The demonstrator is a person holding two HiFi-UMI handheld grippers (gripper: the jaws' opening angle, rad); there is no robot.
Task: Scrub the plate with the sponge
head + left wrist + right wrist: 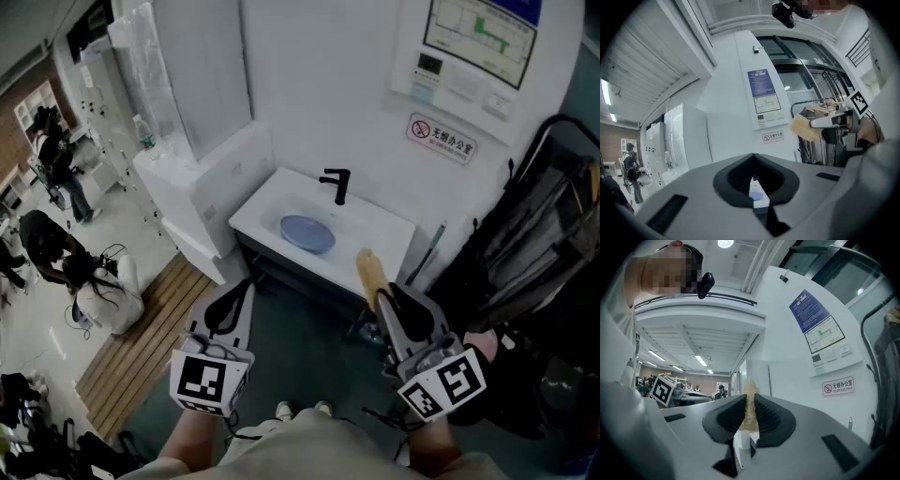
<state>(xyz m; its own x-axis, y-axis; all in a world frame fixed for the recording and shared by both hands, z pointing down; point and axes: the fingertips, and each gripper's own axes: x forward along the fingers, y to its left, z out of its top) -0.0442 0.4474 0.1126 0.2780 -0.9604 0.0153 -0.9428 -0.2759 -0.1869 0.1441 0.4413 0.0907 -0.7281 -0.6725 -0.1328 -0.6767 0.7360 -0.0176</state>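
The sponge (368, 272) is pinched between the right gripper's (381, 292) jaws. The blue plate (307, 233) lies in the sink (380, 232) ahead of both grippers, well apart from them. The left gripper (244, 287) is closed and empty.

Plate (307, 233) in sink (386, 236), faucet (336, 185) behind it, sponge (368, 270) in R tool (382, 292) front-right of plate.

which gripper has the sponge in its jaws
The right gripper: its jaws are clamped on the tan sponge, while the left gripper has its jaws shut on nothing.
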